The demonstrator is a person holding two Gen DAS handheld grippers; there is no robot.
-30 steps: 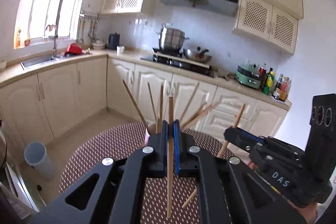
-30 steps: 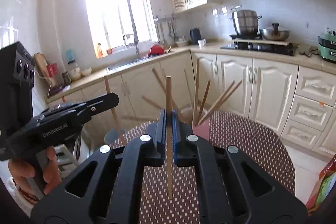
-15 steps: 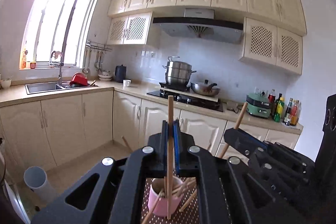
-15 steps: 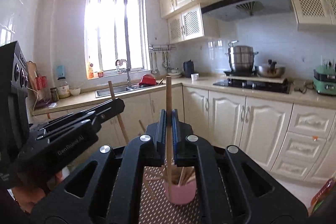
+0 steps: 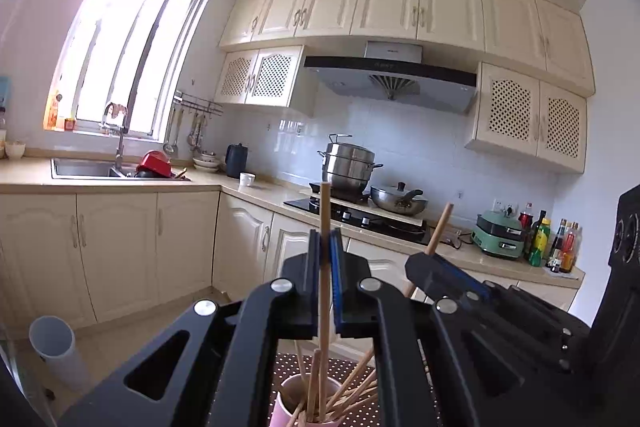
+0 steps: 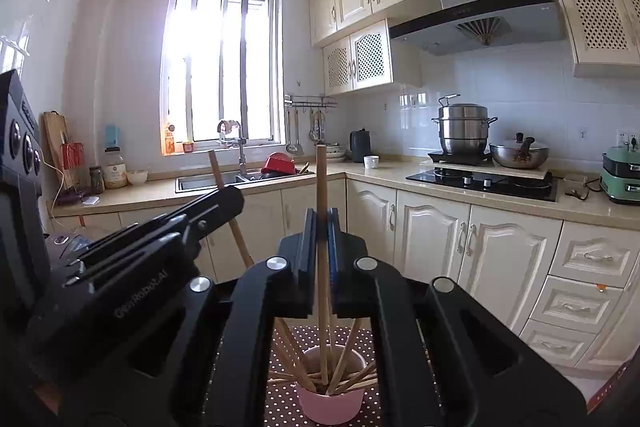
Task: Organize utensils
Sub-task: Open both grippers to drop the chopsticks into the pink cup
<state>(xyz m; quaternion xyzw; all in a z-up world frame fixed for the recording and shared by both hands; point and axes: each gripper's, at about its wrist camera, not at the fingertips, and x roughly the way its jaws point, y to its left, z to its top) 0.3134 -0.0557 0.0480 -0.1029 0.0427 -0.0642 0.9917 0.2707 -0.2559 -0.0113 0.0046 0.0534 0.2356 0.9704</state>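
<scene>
1. The left gripper [image 5: 325, 239] pinches one wooden chopstick [image 5: 324, 267] between its blue pads, and the stick stands close to upright, its top poking above the jaws.
2. Its lower end reaches down into the pink cup [image 5: 296, 393], which sits just below the gripper on the dotted tablecloth [image 5: 360, 413].
3. Over on the other side, the right gripper [image 6: 321, 223] clamps a second chopstick [image 6: 321, 247] the same way, upright and tight in the jaws.
4. That stick's tip is also down inside the pink cup [image 6: 332, 405], among a fan of loose chopsticks [image 6: 352, 381] leaning against the rim in all directions.
5. In the right wrist view the cup stands on the dotted tablecloth [image 6: 284, 403], close under the fingers; the table's edges are hidden by the gripper body.
6. Each camera catches the other gripper alongside: the left gripper [image 6: 230, 197] at the left, the right gripper [image 5: 418, 263] at the right, each with its stick slanting through.
</scene>
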